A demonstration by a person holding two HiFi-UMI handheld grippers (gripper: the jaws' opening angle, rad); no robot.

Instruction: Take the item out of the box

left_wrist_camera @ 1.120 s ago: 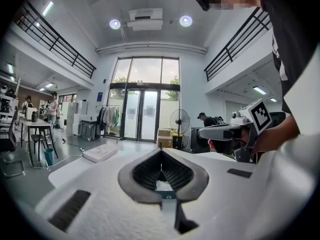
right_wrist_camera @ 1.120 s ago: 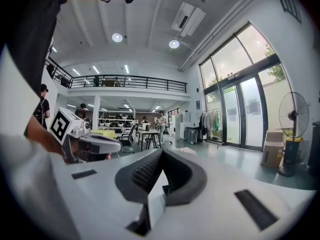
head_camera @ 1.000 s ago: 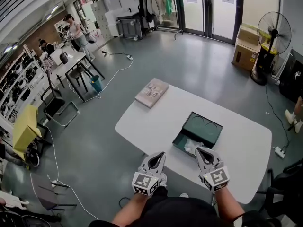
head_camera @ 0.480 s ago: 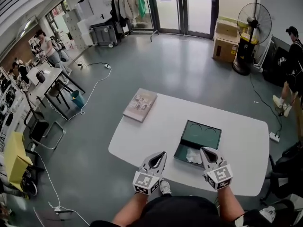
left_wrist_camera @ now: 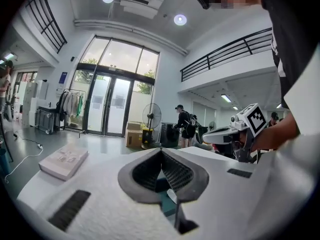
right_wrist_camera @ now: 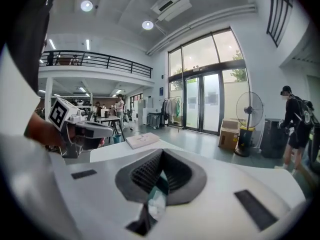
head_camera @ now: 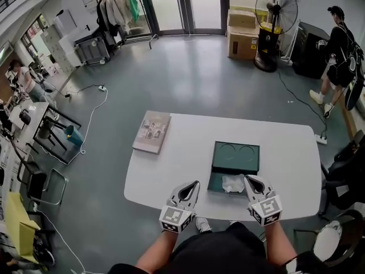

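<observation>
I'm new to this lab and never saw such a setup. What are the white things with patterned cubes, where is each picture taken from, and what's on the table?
They are two hand-held grippers, each with two jaws; a person works them, not a robot. The top-down picture comes from a camera on the person's head and shows the left gripper and right gripper at the near table edge. The other two come from cameras riding on each gripper, looking along its jaws. On the table lie an open green box with a crumpled white item inside and, far left, a book. Both grippers are shut and hold nothing.
</observation>
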